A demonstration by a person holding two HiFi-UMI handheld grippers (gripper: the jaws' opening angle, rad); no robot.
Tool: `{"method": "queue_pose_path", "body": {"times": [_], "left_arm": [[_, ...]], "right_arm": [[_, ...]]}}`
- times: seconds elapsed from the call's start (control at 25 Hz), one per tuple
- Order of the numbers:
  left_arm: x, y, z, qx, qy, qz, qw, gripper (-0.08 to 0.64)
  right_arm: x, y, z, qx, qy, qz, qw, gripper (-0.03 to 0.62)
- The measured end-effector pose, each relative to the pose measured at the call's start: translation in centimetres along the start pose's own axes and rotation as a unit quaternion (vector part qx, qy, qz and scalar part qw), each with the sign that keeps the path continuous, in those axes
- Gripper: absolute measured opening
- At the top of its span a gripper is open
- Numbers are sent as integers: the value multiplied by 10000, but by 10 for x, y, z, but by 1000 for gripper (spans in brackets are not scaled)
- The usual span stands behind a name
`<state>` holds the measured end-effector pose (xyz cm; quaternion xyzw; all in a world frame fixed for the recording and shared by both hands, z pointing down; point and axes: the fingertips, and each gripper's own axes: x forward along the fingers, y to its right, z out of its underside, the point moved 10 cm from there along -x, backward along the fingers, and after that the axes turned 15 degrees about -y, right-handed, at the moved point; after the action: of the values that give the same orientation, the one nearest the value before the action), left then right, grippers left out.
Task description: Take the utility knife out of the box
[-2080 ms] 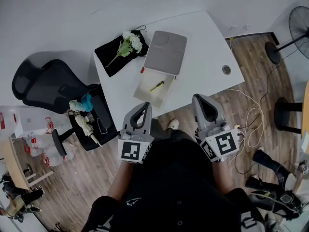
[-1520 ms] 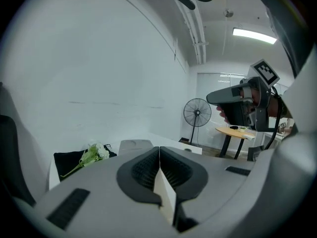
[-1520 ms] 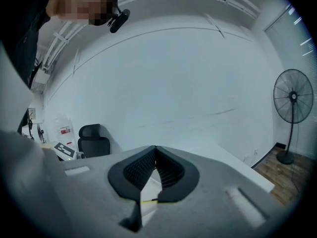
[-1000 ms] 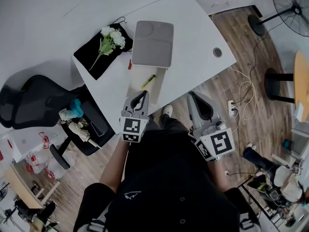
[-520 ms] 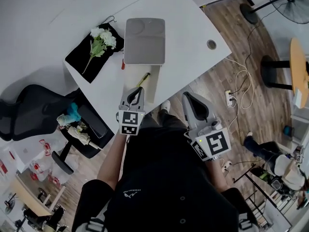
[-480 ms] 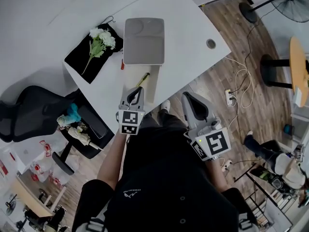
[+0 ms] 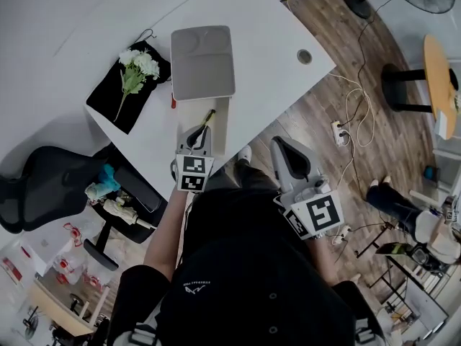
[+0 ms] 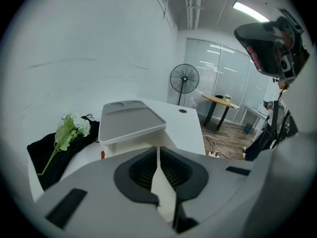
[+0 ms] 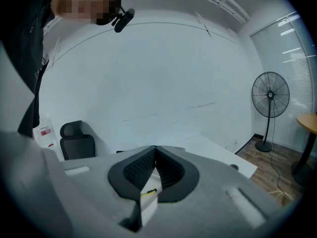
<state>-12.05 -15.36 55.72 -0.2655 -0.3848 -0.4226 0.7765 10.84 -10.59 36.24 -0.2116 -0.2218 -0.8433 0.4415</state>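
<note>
Desk (image 7: 266, 42), near edge: left gripper (image 7: 196, 134) has advanced to the box's (image 7: 225, 125) utility knife (image 7: 209, 115). Its jaws and the right gripper's (image 7: 287, 150) are closed, empty; open before grasping.

Two hand-held grippers out in front of the body, both closed and empty
The left gripper (image 7: 204, 128) is stretched further forward on a bare left forearm (image 7: 167, 225), its tips over the near edge of the worktop (image 7: 266, 63), its jaws pressed together with nothing between them; the right gripper (image 7: 279, 144) hangs closer to the torso, off the worktop's edge, tilted a little leftward, its jaws likewise together and empty, both marker cubes facing up
</note>
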Motion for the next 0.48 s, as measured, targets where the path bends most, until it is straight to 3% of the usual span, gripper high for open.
{"method": "queue_pose_path", "body": {"times": [0.48], "left_arm": [[27,-12,-5,317,-496,81,9982,9]], "right_arm": [[-3,-1,10,253,-35,355,9990,5]]}}
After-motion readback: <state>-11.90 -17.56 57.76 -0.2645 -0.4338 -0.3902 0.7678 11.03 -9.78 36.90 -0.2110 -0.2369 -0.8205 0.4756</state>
